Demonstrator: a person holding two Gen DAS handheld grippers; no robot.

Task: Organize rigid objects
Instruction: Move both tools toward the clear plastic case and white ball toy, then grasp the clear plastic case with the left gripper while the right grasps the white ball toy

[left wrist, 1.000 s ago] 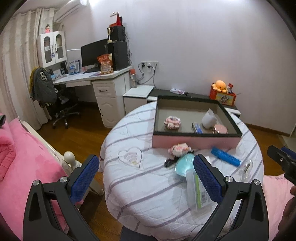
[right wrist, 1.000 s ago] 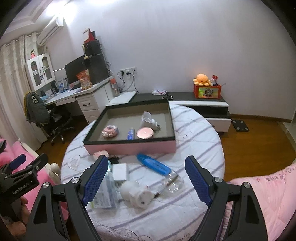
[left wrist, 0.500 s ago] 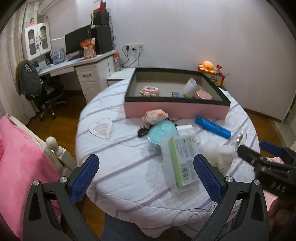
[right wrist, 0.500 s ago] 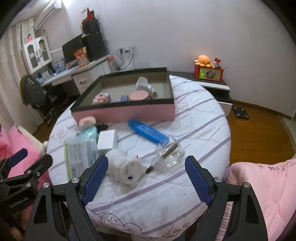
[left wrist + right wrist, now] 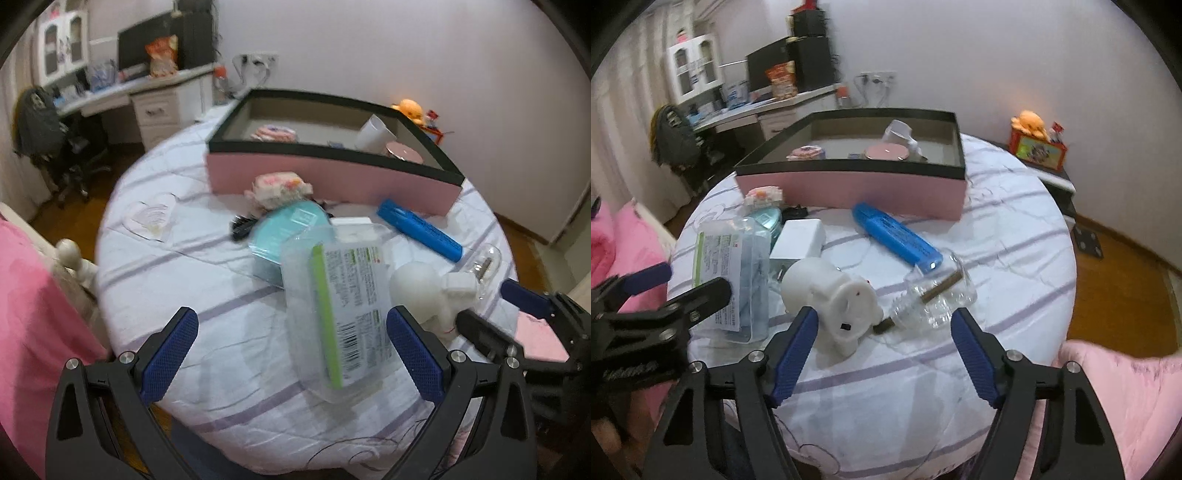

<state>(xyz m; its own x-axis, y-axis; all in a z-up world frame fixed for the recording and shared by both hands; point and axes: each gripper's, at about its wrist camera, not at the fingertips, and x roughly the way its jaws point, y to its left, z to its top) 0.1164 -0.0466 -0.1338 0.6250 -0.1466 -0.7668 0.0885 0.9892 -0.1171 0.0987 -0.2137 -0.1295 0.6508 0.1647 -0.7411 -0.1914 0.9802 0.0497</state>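
Observation:
A pink box with a black rim (image 5: 332, 177) (image 5: 849, 188) stands at the back of the round table and holds a white cup (image 5: 373, 134), a pink compact (image 5: 886, 151) and a small round item. In front lie a clear plastic case with a green label (image 5: 340, 306) (image 5: 727, 273), a teal tin (image 5: 288, 225), a white pig figure (image 5: 834, 295) (image 5: 424, 288), a blue tube (image 5: 897, 240) (image 5: 417, 229), a clear glass jar (image 5: 934, 295) and a white block (image 5: 799, 240). My left gripper (image 5: 291, 350) is open above the clear case. My right gripper (image 5: 884, 354) is open just before the pig and jar.
The table has a white striped cloth (image 5: 1015, 236). A pink bed (image 5: 29, 314) lies left, pink bedding (image 5: 1126, 387) right. A desk with a monitor (image 5: 147, 85) and a chair (image 5: 48, 136) stand behind left. A low cabinet with an orange toy (image 5: 1034, 140) stands by the wall.
Both grippers have moved forward and down toward the table. The clear case, pig and jar now sit close before the open fingers. Nothing has been gripped.

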